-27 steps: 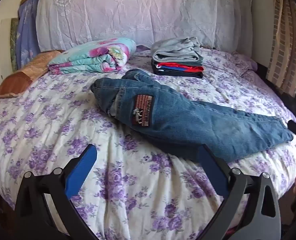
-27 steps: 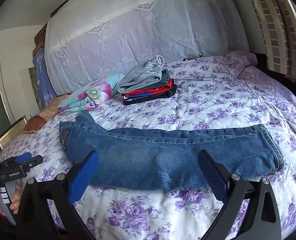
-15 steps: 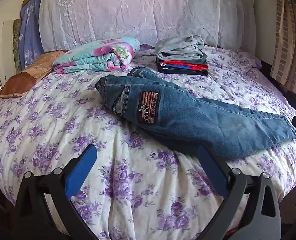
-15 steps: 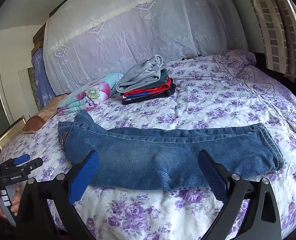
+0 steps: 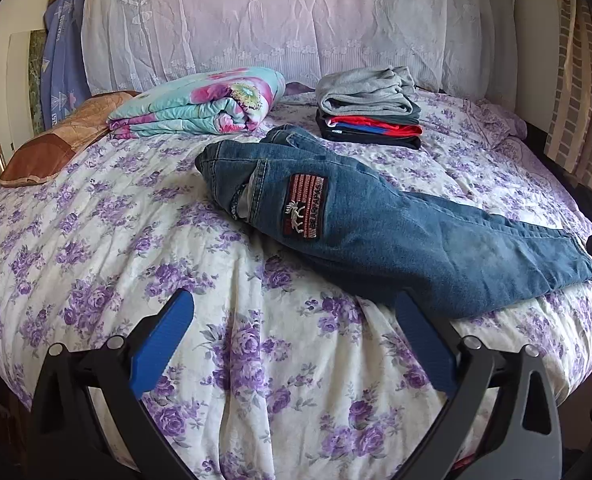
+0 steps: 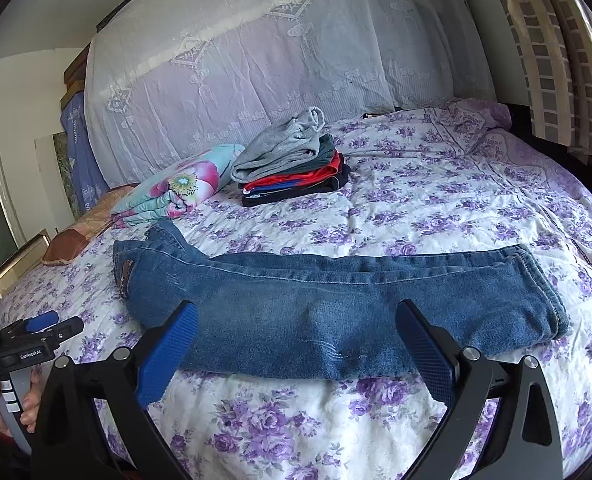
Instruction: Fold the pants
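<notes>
Blue jeans (image 5: 392, 232) lie on the bed, folded lengthwise leg on leg, waist to the left with a red patch (image 5: 306, 210), cuffs to the right. In the right wrist view the jeans (image 6: 336, 304) stretch across, cuffs at the right. My left gripper (image 5: 294, 332) is open and empty, hovering near the bed's front edge, short of the jeans. My right gripper (image 6: 296, 340) is open and empty, its fingers just in front of the jeans' near edge. The left gripper also shows in the right wrist view (image 6: 42, 330) at far left.
A stack of folded clothes (image 5: 370, 108) and a folded floral blanket (image 5: 200, 106) lie at the back of the floral bedspread (image 5: 96, 240). A brown pillow (image 5: 56, 140) is at back left. A lace-covered headboard (image 5: 280, 20) and curtains (image 5: 580, 92) border the bed.
The left gripper view has shifted slightly, with the jeans now a little higher and more central. The right gripper has edged closer to the jeans. Both stay open.
</notes>
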Demonstrator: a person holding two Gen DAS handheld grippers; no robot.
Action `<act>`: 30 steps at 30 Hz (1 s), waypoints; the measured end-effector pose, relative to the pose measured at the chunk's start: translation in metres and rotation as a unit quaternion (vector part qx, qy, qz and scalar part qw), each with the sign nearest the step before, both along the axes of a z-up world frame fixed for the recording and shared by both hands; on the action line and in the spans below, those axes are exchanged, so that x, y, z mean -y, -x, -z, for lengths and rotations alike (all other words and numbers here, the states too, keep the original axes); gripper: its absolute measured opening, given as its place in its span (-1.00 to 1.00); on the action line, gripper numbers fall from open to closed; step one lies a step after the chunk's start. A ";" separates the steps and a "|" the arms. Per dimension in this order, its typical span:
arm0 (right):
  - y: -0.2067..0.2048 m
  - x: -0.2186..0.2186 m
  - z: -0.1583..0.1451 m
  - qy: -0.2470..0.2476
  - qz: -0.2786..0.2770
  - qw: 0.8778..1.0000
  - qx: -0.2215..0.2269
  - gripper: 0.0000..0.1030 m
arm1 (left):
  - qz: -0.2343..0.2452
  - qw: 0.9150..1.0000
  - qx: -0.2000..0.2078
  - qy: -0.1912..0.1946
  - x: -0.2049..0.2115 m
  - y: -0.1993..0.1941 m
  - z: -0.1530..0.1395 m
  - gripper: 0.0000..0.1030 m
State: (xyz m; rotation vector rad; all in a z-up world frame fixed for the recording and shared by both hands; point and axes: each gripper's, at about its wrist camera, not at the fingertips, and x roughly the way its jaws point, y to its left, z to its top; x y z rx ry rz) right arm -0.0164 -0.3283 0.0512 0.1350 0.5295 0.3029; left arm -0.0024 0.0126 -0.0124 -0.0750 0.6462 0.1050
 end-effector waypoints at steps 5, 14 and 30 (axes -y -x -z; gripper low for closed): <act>0.003 -0.004 0.001 0.002 0.002 1.000 -0.001 0.93 | -0.001 1.000 -0.003 0.002 -0.001 -0.001 0.002 0.91; 0.004 -0.003 0.001 0.002 0.004 1.000 0.001 0.93 | -0.001 1.000 -0.004 0.001 -0.003 0.000 0.004 0.91; 0.002 -0.002 0.004 0.003 0.009 1.000 -0.004 0.93 | -0.002 1.000 -0.011 0.005 -0.006 -0.001 0.007 0.91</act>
